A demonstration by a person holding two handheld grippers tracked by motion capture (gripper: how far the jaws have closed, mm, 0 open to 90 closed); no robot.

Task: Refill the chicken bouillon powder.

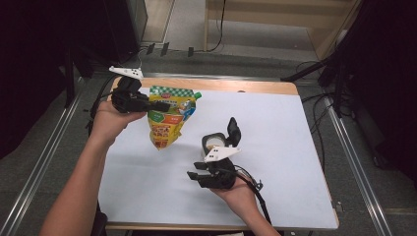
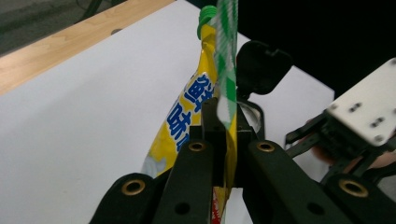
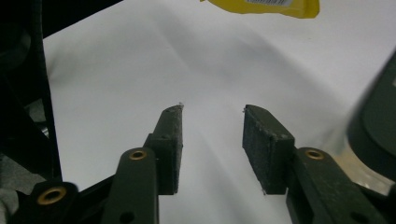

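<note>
While the left gripper (image 1: 147, 104) pinches the upper edge of a yellow refill pouch (image 1: 169, 118) with a green cap, the pouch hangs above the white table (image 1: 275, 128) at its far left. Just beside the right gripper (image 1: 193, 175), whose jaws stand spread with nothing between them, sits a small black container (image 1: 216, 142) with its flip lid open. Pouring well likely means holding the pouch steady, bringing the spout over the container mouth, and bracing the container with the free gripper. From the high view, pouch and container sit apart. From the left gripper view, the jaws press flat on the pouch's checked seam (image 2: 226, 70). From the right gripper view, the spread pads (image 3: 170, 140) hover over bare table.
</note>
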